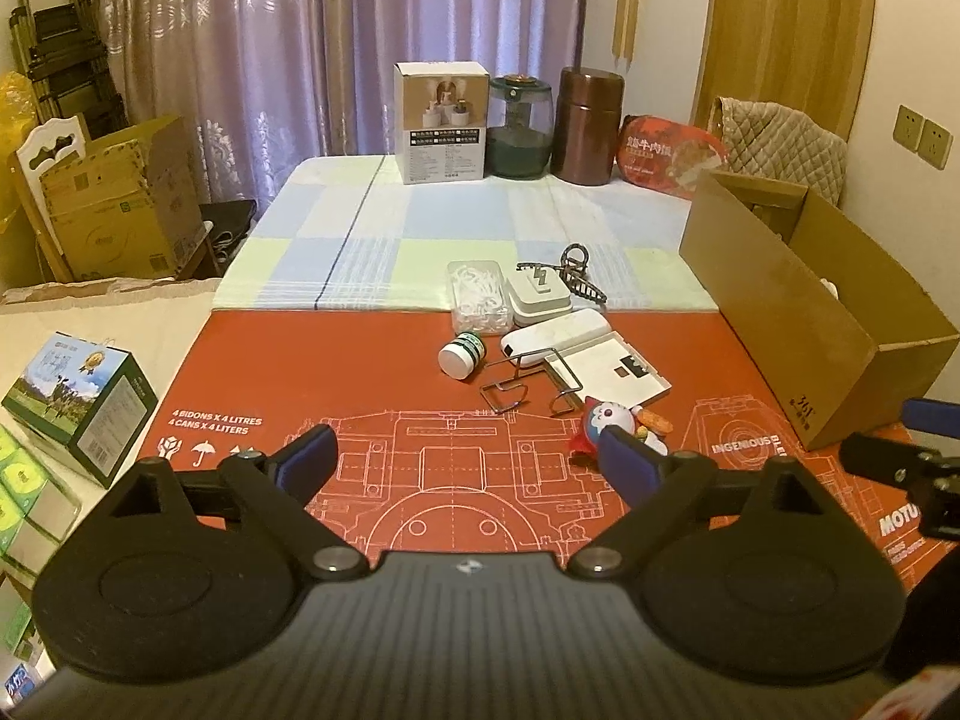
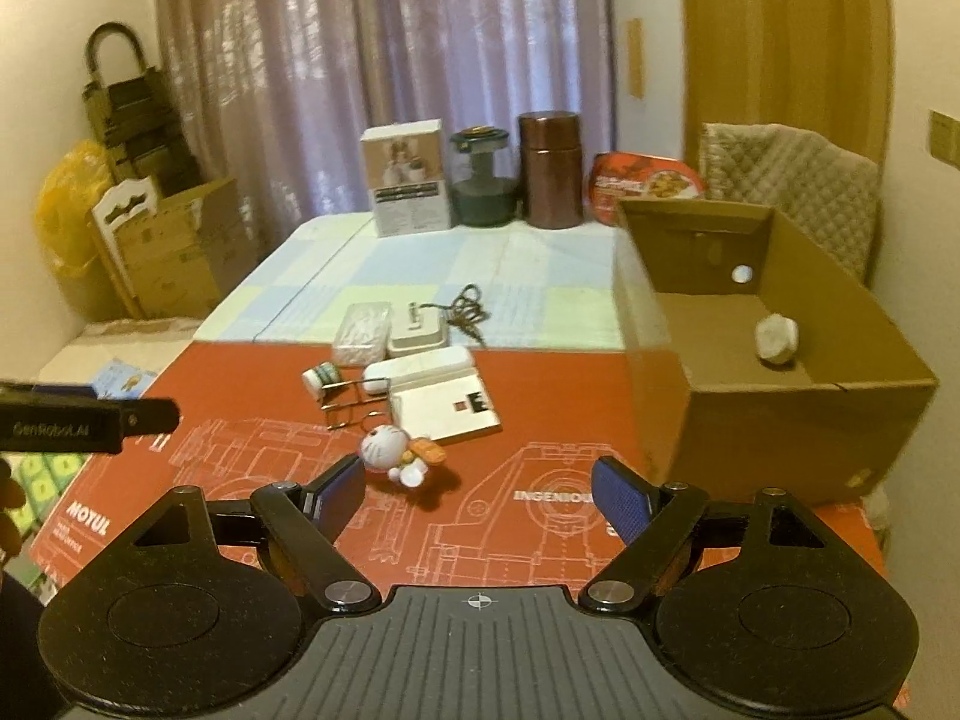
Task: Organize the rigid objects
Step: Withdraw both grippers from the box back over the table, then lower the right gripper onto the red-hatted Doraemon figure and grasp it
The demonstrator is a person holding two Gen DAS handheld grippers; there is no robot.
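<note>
Both grippers hovered over the red mat (image 1: 372, 360), nothing gripped: left gripper (image 1: 468, 459) had its jaws spread wide and empty, right gripper (image 2: 477, 495) likewise wide and empty. The clutter sat at 12 o'clock from the left one: cat figurine (image 1: 609, 423) nearest, touching the white flat box (image 1: 618, 375); wire rack (image 1: 528, 387), pill bottle (image 1: 462, 354), hair claw (image 1: 579, 270) further out. Cardboard box (image 2: 780, 420) stood at 2 o'clock, open, a white lump (image 2: 776, 339) inside
</note>
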